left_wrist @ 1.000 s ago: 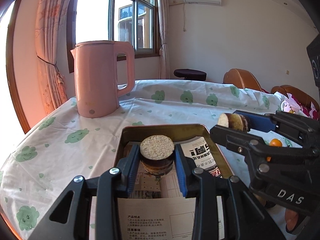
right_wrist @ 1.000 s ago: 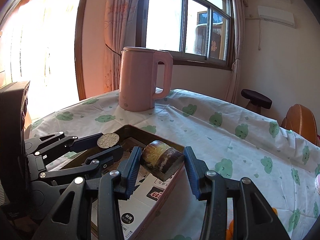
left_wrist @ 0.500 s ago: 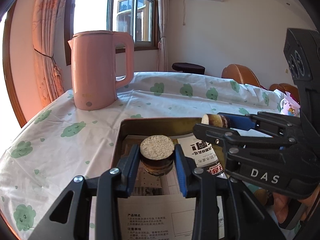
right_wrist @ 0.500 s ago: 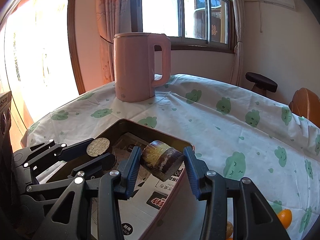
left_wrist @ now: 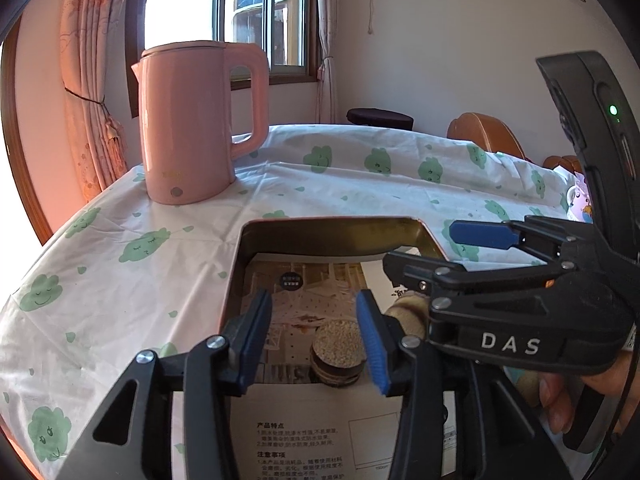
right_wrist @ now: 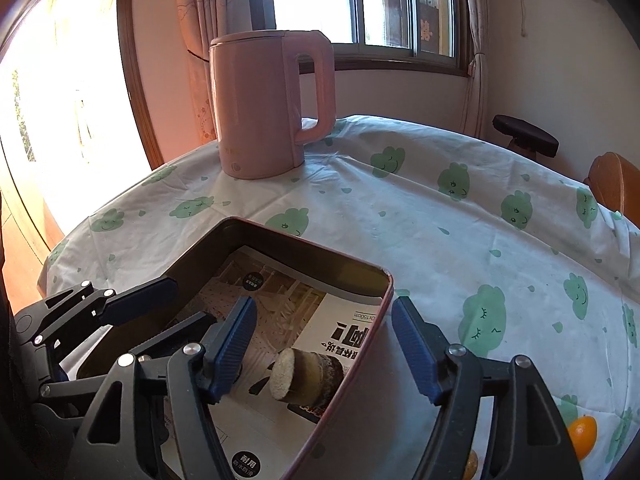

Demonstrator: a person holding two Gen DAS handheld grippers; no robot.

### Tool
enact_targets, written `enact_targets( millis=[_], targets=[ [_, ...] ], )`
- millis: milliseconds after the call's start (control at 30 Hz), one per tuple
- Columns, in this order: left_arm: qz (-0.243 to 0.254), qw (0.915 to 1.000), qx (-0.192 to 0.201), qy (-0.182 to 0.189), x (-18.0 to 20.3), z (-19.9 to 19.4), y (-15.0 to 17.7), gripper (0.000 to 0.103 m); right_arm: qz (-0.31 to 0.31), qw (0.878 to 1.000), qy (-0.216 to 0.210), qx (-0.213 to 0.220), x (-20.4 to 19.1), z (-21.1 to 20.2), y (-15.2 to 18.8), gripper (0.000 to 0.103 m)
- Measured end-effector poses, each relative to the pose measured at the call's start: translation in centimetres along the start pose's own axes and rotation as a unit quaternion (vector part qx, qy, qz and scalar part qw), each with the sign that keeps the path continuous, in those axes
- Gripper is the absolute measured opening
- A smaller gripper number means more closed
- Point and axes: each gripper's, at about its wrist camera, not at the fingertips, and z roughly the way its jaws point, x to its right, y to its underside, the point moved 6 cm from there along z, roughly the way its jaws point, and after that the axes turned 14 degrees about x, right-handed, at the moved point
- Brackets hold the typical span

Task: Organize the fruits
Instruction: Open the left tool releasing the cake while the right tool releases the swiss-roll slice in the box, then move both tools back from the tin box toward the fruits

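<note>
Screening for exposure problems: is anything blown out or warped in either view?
Left wrist view: window overexposed, left edge washed orange, table bowed by the fisheye. Right wrist view: far-left window fully blown out, kettle backlit, tray sharp.

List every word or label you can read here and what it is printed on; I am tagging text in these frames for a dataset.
"DAS": white letters on the side of the right gripper, seen from the left wrist.
"产品特点" and "注意事项": headings on the paper lining of the tray; the lines under them are too small to read.
"耐用": on a black round label on that paper, seen upside down.
Other print on the paper: too blurred to read.
</note>
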Motion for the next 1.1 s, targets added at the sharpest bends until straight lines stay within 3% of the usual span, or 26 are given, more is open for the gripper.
enact_targets(
  millis=[67,333,733,1100],
  targets=[
    [0.005,1.0000,0.005,-0.003,0.1,-0.2,-0.1,0.061,0.000,1.000,0.022,-0.010,0.6,0.3,0.3,0.074],
    [-0.022,0.9997,0.005,0.000,-0.9,-0.1,-0.1,0.064,-0.013,0.992,0.100,-0.070,3.4,1.5,2.7,0.075],
    [-0.019,0.9992,0.001,0.035,-0.7,0.6,-0.2,0.061,0.010,0.990,0.107,-0.093,4.1,-0.3,3.8,0.082],
    [0.024,0.9962,-0.006,0.083,0.3,2.1,-0.8,0.060,0.017,0.991,0.101,-0.086,3.8,-1.6,4.4,0.082]
  ],
)
